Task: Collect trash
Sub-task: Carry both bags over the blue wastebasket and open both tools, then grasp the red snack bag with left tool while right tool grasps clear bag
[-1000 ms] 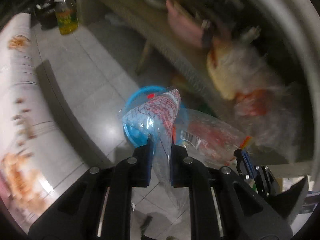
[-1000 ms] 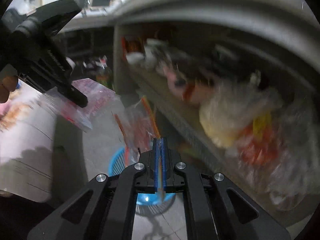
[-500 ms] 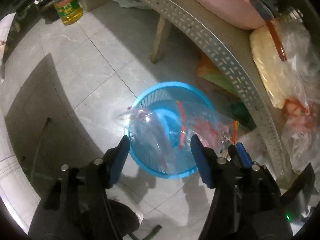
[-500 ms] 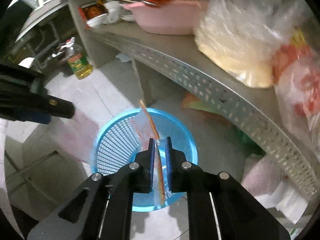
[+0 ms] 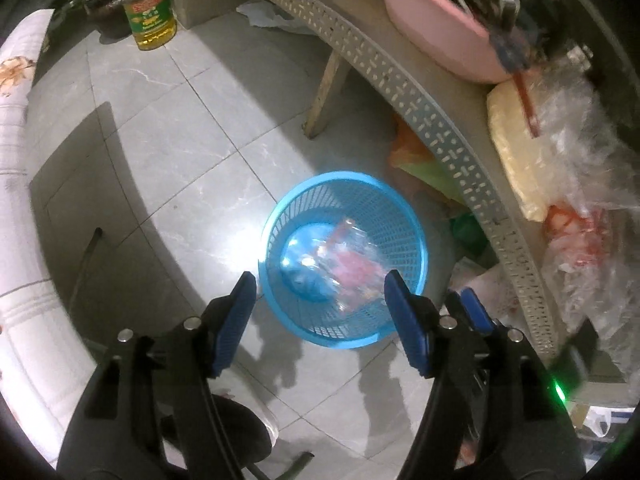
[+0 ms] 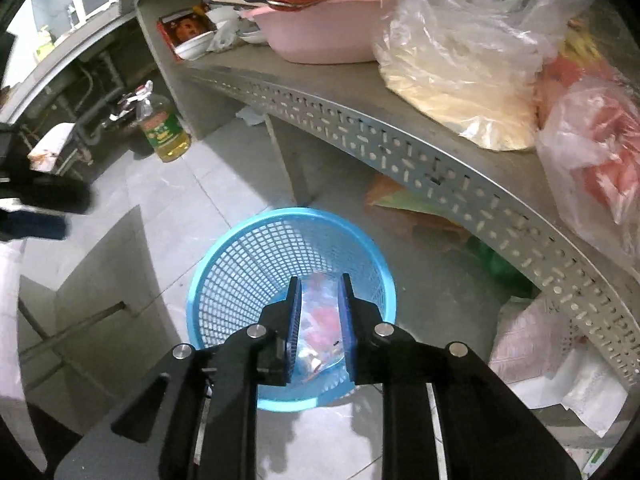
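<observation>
A blue mesh basket stands on the tiled floor beside a metal shelf. Clear plastic wrappers with red print lie in its bottom. My left gripper hangs above the basket with its jaws wide apart and nothing between them. My right gripper is also above the basket; its jaws are opening, a narrow gap shows, and the wrapper seen through it lies down in the basket, not touched by the pads. The right gripper's blue fingertips show beside the left one.
A perforated metal shelf curves over the basket's right side, with a pink basin and plastic bags on it. An oil bottle stands on the floor at the back. A cloth-covered table edge runs along the left.
Both grippers came down over the basket. The left one opened and let its wrapper fall in; the right one parted its jaws and its wrapper dropped into the basket too.
</observation>
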Tool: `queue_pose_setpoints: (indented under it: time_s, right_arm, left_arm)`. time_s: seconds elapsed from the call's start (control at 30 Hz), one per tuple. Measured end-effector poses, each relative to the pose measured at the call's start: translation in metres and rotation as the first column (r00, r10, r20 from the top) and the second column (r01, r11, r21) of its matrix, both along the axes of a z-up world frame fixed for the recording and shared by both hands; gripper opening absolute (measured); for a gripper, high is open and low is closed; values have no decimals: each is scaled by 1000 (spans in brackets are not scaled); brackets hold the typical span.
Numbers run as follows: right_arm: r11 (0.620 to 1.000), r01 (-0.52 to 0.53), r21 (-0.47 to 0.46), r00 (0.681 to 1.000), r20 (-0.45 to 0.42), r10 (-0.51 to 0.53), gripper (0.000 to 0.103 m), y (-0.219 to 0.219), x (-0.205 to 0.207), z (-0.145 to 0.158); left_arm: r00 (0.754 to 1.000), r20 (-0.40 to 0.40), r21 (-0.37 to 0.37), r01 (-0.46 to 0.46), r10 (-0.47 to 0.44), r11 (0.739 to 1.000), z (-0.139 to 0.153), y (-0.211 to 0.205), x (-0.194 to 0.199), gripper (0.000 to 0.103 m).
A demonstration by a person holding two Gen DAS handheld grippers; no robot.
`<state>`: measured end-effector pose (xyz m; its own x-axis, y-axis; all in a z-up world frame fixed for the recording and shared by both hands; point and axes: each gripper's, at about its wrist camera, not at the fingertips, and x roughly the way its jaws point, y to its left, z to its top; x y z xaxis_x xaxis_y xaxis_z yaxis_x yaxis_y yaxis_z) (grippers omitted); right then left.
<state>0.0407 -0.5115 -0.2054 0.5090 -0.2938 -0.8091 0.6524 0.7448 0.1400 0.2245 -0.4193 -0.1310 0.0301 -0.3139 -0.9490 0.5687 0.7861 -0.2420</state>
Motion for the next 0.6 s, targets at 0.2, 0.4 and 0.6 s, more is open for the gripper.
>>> queue_pose_setpoints:
  time_s: [0.2,0.4,0.6]
  right_arm:
    - [1000,8,6,1000,30,-8,20,9,-5,17]
    - [998,-27,-54,999,37,29,54,45,-28,48]
    - [992,-17,-125,998,50,23,88,86,-54,88]
  left_arm:
    - [999,35,-97,-12,15,995,49,35,-6,64]
    - [993,117,-212,0,26,977,102,83,-30,69]
    - [979,200,-314,36,29,949,148,140,-63,71]
